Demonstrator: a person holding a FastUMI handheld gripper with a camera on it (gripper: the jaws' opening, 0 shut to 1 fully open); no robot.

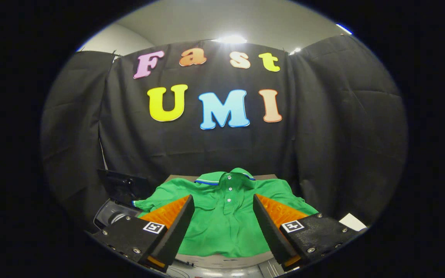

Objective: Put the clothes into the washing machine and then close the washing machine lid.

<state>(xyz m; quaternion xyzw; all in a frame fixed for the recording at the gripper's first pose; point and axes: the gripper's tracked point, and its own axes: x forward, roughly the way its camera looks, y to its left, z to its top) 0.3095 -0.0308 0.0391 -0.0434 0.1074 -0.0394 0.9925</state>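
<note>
Spread wide apart, the gripper (pixel 223 202) holds its two wedge-shaped fingers (pixel 176 222) above a green polo shirt (pixel 222 227), gripping nothing. Each finger carries a ridged inner pad and a small square marker tag (pixel 154 227) on its flat, bolted upper plate. Between the fingers and just beyond them, the shirt lies spread face up on a low pale platform (pixel 222 260), its soft knit fabric falling in gentle folds. A button placket (pixel 229 193) with three small round buttons runs down from the collar (pixel 222 177), which is trimmed with blue and white stripes. One short sleeve, edged in the same stripe, reaches out beyond the left finger towards a washing machine (pixel 110 216), whose dark lid (pixel 124 185) stands raised and tilted above a rounded, glossy opening. The machine sits just beside the shirt, partly hidden behind the left finger. A white card-like corner (pixel 352 222) shows past the right finger. Black cloth (pixel 323 135), creased and draped, closes the booth behind the shirt, with a pale ceiling and a bright lamp (pixel 230 39) above.
</note>
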